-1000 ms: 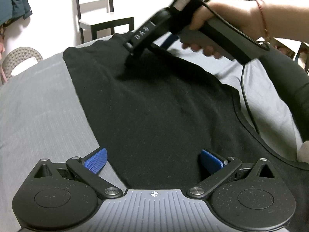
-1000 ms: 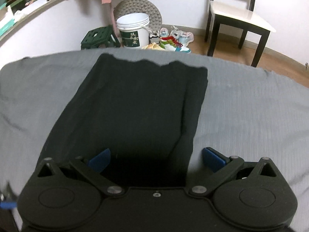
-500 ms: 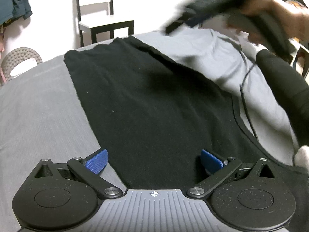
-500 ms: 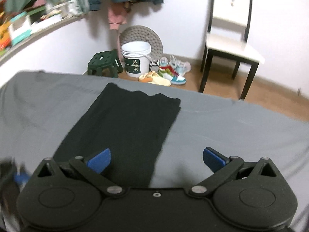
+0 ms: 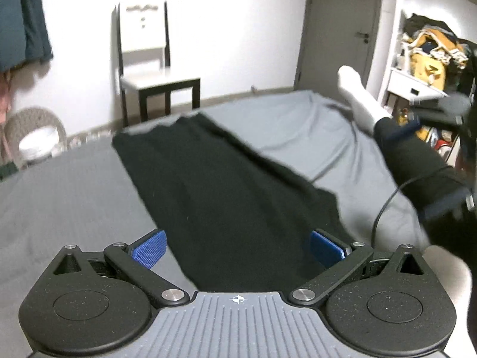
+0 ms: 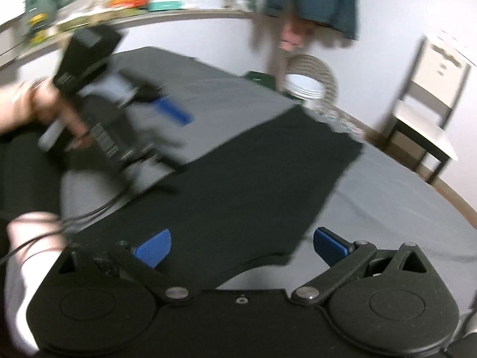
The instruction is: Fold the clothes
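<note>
Grey bedsheet (image 5: 59,185) carries the long black folded cloth garment (image 5: 226,197), its length running from 6 toward 11 o'clock ahead of the left gripper (image 5: 237,246). Both it and the right gripper (image 6: 242,246) hover above, spread wide, empty; each looks equally near the garment's close end.
</note>
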